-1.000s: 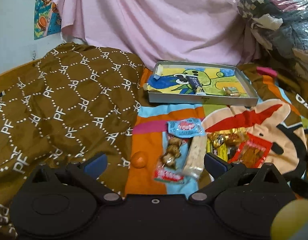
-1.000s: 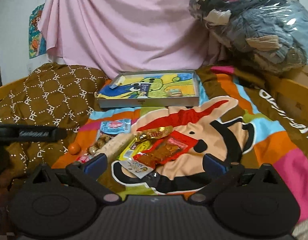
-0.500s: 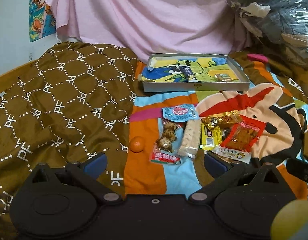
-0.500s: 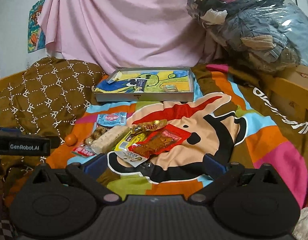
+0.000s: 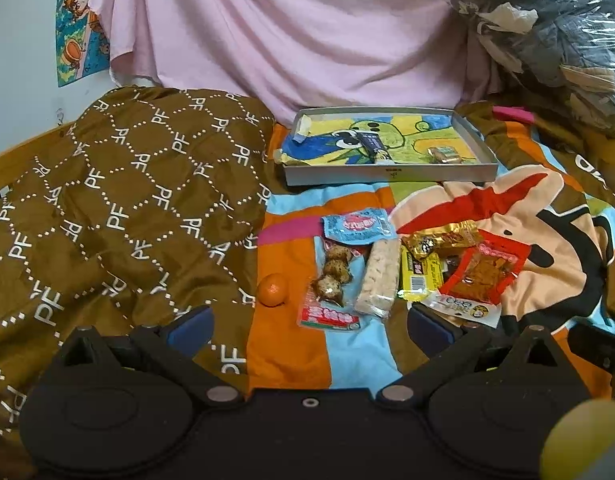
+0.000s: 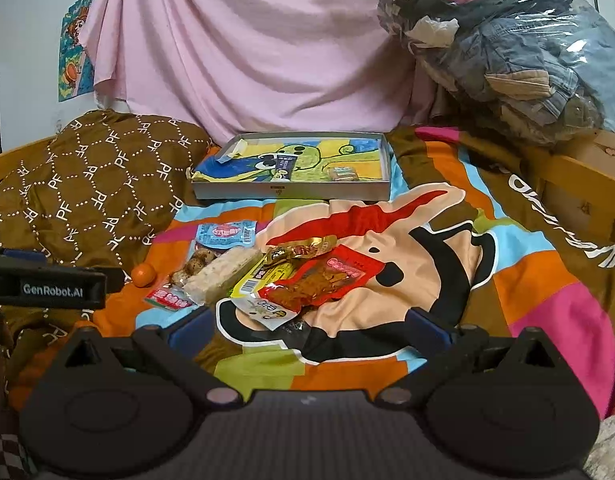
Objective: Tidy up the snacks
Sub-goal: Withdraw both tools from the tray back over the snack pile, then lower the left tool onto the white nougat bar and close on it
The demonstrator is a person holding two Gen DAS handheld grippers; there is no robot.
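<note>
Snacks: we see a loose cluster of packets in the middle of the left wrist view, lying on a bright cartoon bedspread (image 5: 555,216).
Box: a shallow grey tray (image 5: 391,174) sits in the upper middle of the frame, beyond the cluster, with a dark bar and a small gold packet already inside.
Left gripper (image 5: 309,322): we hold it released, jaws spread wide, nothing between them, at the bottom of the frame.
Right gripper (image 6: 309,322): likewise released and empty, low in its own view.
Nearest items: a small orange fruit (image 5: 272,289) lies just above the left finger; a red-ended clear packet of brown balls (image 5: 330,288) and a pale rice bar (image 5: 379,276) lie just above the gap.
Long axis: the rice bar and the ball packet both run from the bottom of the frame toward the top, roughly in line with our left fingers, so we judge the jaws would close across their narrow width.
Other packets: a blue packet (image 5: 357,224) sits above the ball packet; a yellow packet (image 5: 421,276) and a red packet (image 5: 481,276) overlap toward the right.
Nearer hand: we judge the left hand closer to the fruit, balls and bar; in the right wrist view the red packet (image 6: 321,278) lies above the right gripper's gap, left of middle.
Next move, as we judge it: lower onto one packet, then carry it up-frame to the tray.
</note>
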